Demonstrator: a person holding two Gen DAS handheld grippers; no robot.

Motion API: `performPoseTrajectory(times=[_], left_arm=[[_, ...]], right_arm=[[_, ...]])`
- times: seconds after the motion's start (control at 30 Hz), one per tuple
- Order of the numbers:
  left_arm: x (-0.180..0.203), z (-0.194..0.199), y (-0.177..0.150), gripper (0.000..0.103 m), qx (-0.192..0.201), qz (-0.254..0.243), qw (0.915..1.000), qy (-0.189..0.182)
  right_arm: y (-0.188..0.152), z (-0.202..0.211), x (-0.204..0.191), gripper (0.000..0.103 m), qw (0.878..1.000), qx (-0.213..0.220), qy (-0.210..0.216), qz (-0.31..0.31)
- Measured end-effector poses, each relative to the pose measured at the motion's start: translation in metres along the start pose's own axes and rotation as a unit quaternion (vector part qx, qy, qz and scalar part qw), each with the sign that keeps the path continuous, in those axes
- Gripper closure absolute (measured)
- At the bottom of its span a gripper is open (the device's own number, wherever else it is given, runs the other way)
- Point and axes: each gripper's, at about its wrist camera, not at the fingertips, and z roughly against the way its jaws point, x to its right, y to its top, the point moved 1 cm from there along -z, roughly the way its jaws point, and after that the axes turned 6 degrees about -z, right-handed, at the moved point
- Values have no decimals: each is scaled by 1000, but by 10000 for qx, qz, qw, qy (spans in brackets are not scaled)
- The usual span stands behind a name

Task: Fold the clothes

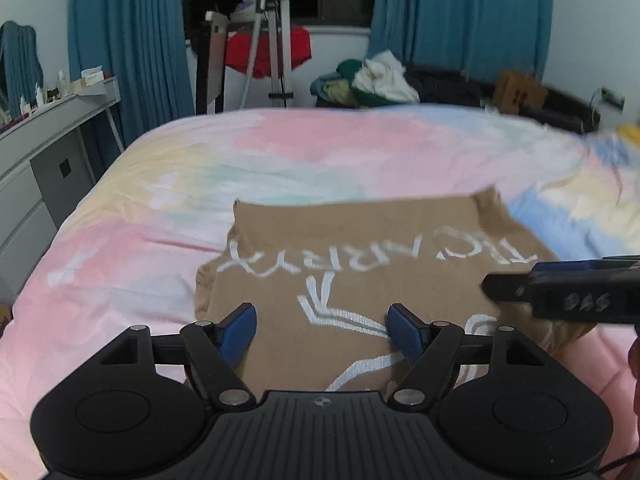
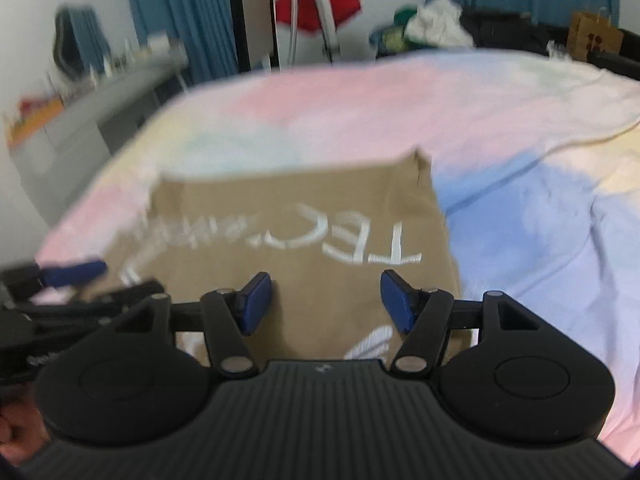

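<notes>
A tan T-shirt (image 1: pixel 360 248) with white lettering lies folded into a rectangle on the pastel bed cover (image 1: pixel 280 148). It also shows in the right wrist view (image 2: pixel 304 216). My left gripper (image 1: pixel 322 330) is open and empty, its blue pads over the near edge of the shirt. My right gripper (image 2: pixel 326 300) is open and empty over the shirt's near right part. The right gripper also shows side-on in the left wrist view (image 1: pixel 560 294). The left gripper shows blurred at the left of the right wrist view (image 2: pixel 72 276).
A grey dresser (image 1: pixel 48 128) stands left of the bed. Beyond the far edge are a tripod (image 1: pixel 276 40), a red garment (image 1: pixel 268 50), a pile of clothes (image 1: pixel 372 80) and a brown paper bag (image 1: pixel 520 92). Blue curtains (image 1: pixel 128 40) hang behind.
</notes>
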Motion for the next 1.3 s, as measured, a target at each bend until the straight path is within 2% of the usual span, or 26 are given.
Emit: performPoseTrajectory(times=[0.13,0.2,0.27,0.33,0.37,0.43,0.5,0.57,0.67,0.7,0.73,0.77,0.83,0.87,0.93,1.0,1.1,1.2,1.3], left_arm=[[-4,-3,-2,25,-86,126,9999,-32],[-12,5,-1,25,-114,383,9991,-107],[-23,16,-1,25,-187,842,9959,-286],[-37,31,-3,22,-314,1503,9859,-659],[-45,38,-8,22,-402,1939,9753,-980],[-57,43,-22,22,-535,2733,9452,-1702],[-63,35,-35,22,-688,3245,9217,-2012],[-70,19,-46,22,-839,3716,9004,-2100],[-81,-14,-58,24,-1062,4435,8650,-2094],[-85,-22,-61,28,-1061,4675,8518,-2112],[-89,-27,-64,36,-1007,4866,8411,-2138],[-91,-30,-65,43,-946,4989,8340,-2158],[-94,-29,-63,60,-806,5037,8318,-2188],[-95,-28,-62,63,-736,5061,8306,-2202],[-98,-26,-60,75,-595,5108,8281,-2230],[-99,-23,-57,80,-462,5105,8274,-2293],[-100,-22,-54,83,-379,5145,8238,-2351],[-101,-22,-52,84,-303,5200,8191,-2403],[-103,-22,-50,85,-201,5249,8146,-2460]], right_arm=[[-3,-7,0,39,9999,-97,-41,24],[-1,-3,4,40,9999,-48,29,-157],[1,2,9,41,9993,13,105,-357],[5,6,14,40,9980,73,204,-601],[8,8,17,40,9967,111,287,-753],[12,13,22,39,9931,174,463,-1059],[15,16,26,39,9879,207,675,-1382],[17,18,30,39,9798,186,977,-1736],[16,15,36,39,9600,21,1533,-2341],[15,14,38,39,9519,-50,1710,-2543],[14,12,39,39,9422,-135,1888,-2763],[10,9,40,39,9306,-254,2075,-3005],[4,3,41,39,9041,-499,2446,-3469],[-1,-1,39,39,8902,-665,2645,-3649],[-11,-9,33,39,8600,-1007,3004,-4000],[-22,-18,25,39,8282,-1351,3310,-4317],[-35,-32,10,39,8056,-1775,3446,-4480],[-42,-46,7,39,8074,-1962,3186,-4562],[-50,-57,18,39,7889,-1925,2932,-5046]])
